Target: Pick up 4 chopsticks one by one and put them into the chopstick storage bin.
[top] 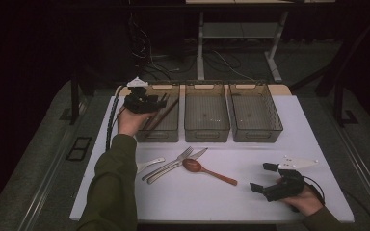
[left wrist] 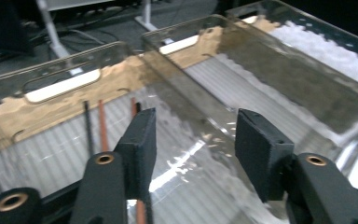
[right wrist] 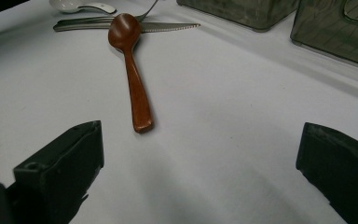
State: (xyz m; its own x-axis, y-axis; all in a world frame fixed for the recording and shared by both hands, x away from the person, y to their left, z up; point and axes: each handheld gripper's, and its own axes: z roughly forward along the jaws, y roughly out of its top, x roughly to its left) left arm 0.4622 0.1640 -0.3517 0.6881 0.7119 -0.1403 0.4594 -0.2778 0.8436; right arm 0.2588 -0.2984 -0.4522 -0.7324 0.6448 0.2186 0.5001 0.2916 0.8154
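Observation:
My left gripper [top: 160, 102] hovers over the left clear bin [top: 158, 137], jaws apart with nothing between them [left wrist: 193, 126]. Dark and reddish chopsticks [top: 162, 114] lie in that bin, seen below the left jaw in the left gripper view [left wrist: 102, 128]. My right gripper [top: 262, 177] rests low at the table's front right, wide open and empty [right wrist: 200, 154]. A brown wooden spoon [top: 208, 172] lies on the white table ahead of it [right wrist: 133, 70], its handle end toward the right gripper.
A middle bin [top: 207, 131] and a right bin [top: 257, 137] stand in a row beside the left one. A fork [top: 169, 162], a knife [top: 183, 161] and a white spoon [top: 150, 164] lie left of the wooden spoon. The knife [right wrist: 168, 27] crosses behind the spoon's bowl.

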